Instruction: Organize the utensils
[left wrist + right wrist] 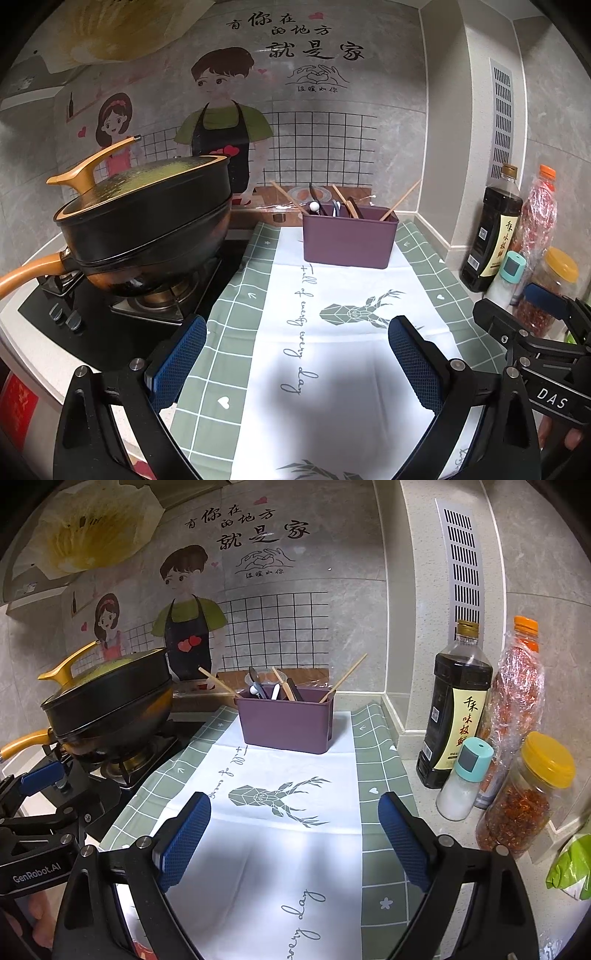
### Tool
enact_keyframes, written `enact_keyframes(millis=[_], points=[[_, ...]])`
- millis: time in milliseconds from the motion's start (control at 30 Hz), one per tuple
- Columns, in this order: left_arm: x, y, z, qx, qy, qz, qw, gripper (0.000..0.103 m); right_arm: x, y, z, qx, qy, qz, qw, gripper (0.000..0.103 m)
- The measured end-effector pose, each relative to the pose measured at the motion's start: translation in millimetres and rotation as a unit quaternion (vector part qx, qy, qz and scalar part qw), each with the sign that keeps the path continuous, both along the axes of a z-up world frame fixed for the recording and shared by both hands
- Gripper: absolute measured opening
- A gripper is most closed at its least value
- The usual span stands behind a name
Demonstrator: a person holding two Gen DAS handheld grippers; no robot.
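Utensil holder [349, 240]: purple, rectangular, upright at the far end of the tablecloth [332, 362], close to the back wall. Contents: wooden chopsticks [400, 201] leaning out at angles, dark-handled utensils and a white-tipped piece; exact kinds too small to tell.

Tablecloth: white centre panel with a grey deer print and script lettering, green checked border; laid over the tabletop [413, 786].

Left tongs [295, 365]: blue pads apart, nothing between them, over the near part of the cloth, well apart from the holder.

Right tongs [293, 840]: blue pads apart, nothing held, likewise over the cloth.

Left of cloth: black lidded pan [147, 229] with yellow handles, on a gas stove [110, 314].

Right of cloth: dark sauce bottle [456, 709], orange-capped bottle [517, 701], teal-capped shaker [463, 779], yellow-lidded jar of chilli flakes [524, 794], grouped near the corner wall.
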State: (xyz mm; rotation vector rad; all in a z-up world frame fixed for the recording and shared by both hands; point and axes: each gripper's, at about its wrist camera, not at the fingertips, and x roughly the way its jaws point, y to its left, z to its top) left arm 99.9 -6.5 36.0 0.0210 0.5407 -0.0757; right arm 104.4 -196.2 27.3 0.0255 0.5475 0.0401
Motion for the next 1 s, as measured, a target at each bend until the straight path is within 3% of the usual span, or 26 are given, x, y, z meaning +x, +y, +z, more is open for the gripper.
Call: enact_keyframes(millis=[1000], points=[[1.9,-0.1,-4.0,0.011,-0.007,0.012,0.9998,0.099,0.0,-1.8,0.7,0.001,0.000,-0.002,1.000,0.092]])
